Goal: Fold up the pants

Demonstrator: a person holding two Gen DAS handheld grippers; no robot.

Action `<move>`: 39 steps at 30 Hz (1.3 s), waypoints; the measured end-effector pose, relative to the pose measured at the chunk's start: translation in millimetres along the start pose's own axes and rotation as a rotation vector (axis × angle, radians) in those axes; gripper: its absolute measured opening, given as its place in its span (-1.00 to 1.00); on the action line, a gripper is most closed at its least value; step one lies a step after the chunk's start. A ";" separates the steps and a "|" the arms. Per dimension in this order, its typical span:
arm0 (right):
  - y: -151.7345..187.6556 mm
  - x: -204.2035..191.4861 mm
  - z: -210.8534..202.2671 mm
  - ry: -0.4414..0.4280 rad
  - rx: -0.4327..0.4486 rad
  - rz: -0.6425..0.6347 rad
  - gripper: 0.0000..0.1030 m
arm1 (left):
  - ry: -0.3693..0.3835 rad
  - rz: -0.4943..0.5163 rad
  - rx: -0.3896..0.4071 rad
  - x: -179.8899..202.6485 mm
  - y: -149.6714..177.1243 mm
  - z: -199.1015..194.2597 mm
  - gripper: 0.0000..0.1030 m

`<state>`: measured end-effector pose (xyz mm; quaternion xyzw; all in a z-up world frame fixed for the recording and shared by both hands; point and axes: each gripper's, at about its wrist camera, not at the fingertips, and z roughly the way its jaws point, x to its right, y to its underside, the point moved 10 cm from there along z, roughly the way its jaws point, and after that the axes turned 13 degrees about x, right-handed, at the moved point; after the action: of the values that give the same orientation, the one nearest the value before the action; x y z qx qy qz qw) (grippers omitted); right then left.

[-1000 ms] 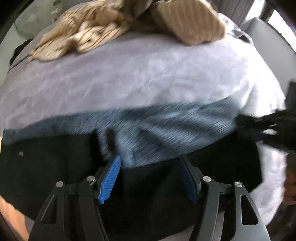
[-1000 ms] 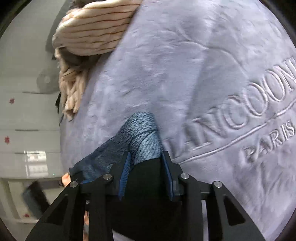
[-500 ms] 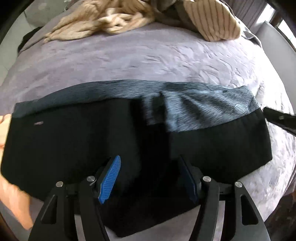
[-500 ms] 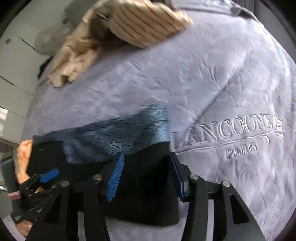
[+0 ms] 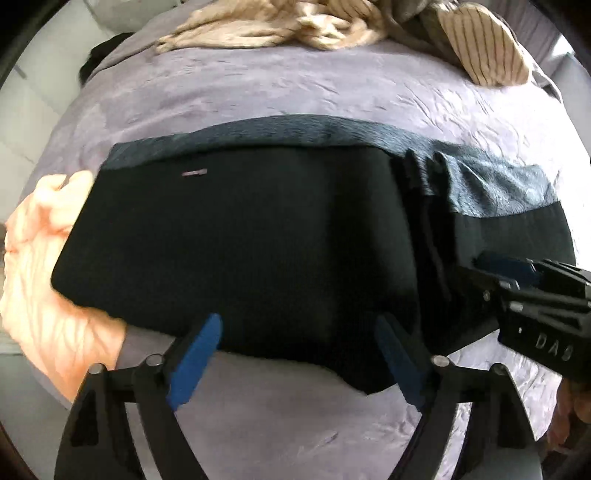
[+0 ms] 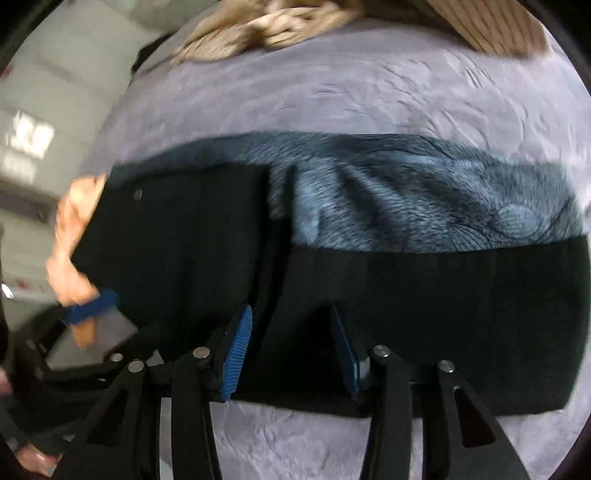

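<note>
The black pants (image 5: 258,236) lie folded flat across the purple bedspread (image 5: 295,88), their grey-blue fleecy lining (image 5: 495,184) showing along the far edge. They fill the right wrist view too (image 6: 443,302), with the lining (image 6: 424,199) above. My left gripper (image 5: 295,343) is open and empty, just above the pants' near edge. My right gripper (image 6: 290,339) is open over the pants' near edge, holding nothing; it also shows at the right of the left wrist view (image 5: 517,280).
A heap of beige striped clothes (image 5: 295,22) lies at the far side of the bed. A bare hand (image 5: 48,258) rests at the pants' left end. White cupboards (image 6: 33,147) stand left of the bed.
Both grippers let go of the pants and drew back toward the near edge. The pants now lie flat on the bed. The right gripper came in beside the left.
</note>
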<state>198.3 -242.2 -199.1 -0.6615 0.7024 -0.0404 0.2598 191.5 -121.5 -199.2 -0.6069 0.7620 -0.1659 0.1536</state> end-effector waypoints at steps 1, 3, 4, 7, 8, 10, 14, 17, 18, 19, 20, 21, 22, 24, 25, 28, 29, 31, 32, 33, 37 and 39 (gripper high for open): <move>1.5 -3.5 -0.7 0.016 -0.008 -0.025 -0.04 | 0.005 -0.011 -0.002 -5.1 2.6 -2.8 0.69; 2.5 -11.2 -0.5 0.028 -0.028 -0.047 -0.03 | 0.008 -0.034 -0.007 -12.7 7.3 -6.5 0.69; 3.9 -13.7 -1.3 0.033 -0.032 -0.050 -0.03 | 0.011 -0.048 -0.009 -15.9 9.0 -9.6 0.69; 6.3 -22.8 -4.8 0.052 -0.041 -0.067 -0.03 | 0.015 -0.084 -0.009 -25.4 9.6 -14.8 0.69; 7.6 -24.6 -6.8 0.057 -0.042 -0.075 -0.03 | 0.017 -0.094 -0.004 -28.1 8.6 -16.9 0.69; 10.2 -33.6 -10.3 0.064 -0.044 -0.100 -0.01 | 0.021 -0.107 0.002 -31.9 7.0 -20.5 0.69; 14.2 -45.9 -22.9 0.067 -0.035 -0.161 0.02 | 0.021 -0.123 0.016 -38.6 2.9 -26.7 0.69; 14.8 -55.2 -29.9 0.077 -0.028 -0.196 0.15 | 0.028 -0.123 0.026 -41.2 0.2 -29.5 0.69; 14.3 -57.2 -31.4 0.079 -0.027 -0.202 0.18 | 0.030 -0.123 0.026 -41.3 0.1 -30.3 0.69; 13.8 -60.1 -33.9 0.080 -0.023 -0.209 0.23 | 0.037 -0.124 0.027 -41.4 0.5 -31.5 0.69; 13.6 -61.7 -36.0 0.082 -0.021 -0.214 0.28 | 0.041 -0.127 0.028 -41.7 0.9 -32.9 0.69; 12.7 -64.3 -37.7 0.086 -0.018 -0.219 0.32 | 0.043 -0.129 0.029 -42.3 1.1 -34.0 0.69; 12.1 -65.6 -38.4 0.090 -0.018 -0.222 0.40 | 0.049 -0.135 0.029 -43.3 1.3 -35.2 0.69; 11.3 -67.9 -41.5 0.096 -0.016 -0.226 0.45 | 0.057 -0.140 0.028 -43.9 1.8 -36.9 0.69; 10.8 -69.1 -42.5 0.097 -0.014 -0.226 0.47 | 0.057 -0.141 0.027 -45.0 2.2 -37.1 0.69; 10.6 -70.1 -43.7 0.112 -0.016 -0.231 0.53 | 0.053 -0.144 0.029 -50.2 3.1 -37.2 0.69; 10.7 -70.2 -43.5 0.120 -0.016 -0.234 0.54 | 0.050 -0.148 0.029 -53.3 3.7 -36.9 0.69; 10.8 -69.4 -44.3 0.142 -0.013 -0.243 0.59 | 0.046 -0.157 0.029 -60.1 5.1 -36.1 0.69; 10.2 -68.5 -44.7 0.159 -0.008 -0.250 0.64 | 0.042 -0.163 0.029 -63.8 5.8 -35.9 0.69; 9.5 -67.6 -44.9 0.182 0.002 -0.263 0.66 | 0.039 -0.171 0.028 -68.3 6.6 -35.3 0.69; 10.2 -67.9 -43.1 0.215 -0.003 -0.278 0.67 | 0.028 -0.220 0.028 -95.3 10.5 -31.4 0.69; 12.2 -70.7 -41.0 0.212 -0.020 -0.275 0.67 | 0.023 -0.247 0.029 -108.4 12.0 -29.6 0.69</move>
<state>169.4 -185.3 -146.7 -0.7457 0.6293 -0.1382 0.1695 191.6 -11.3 -174.4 -0.6919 0.6807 -0.2012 0.1320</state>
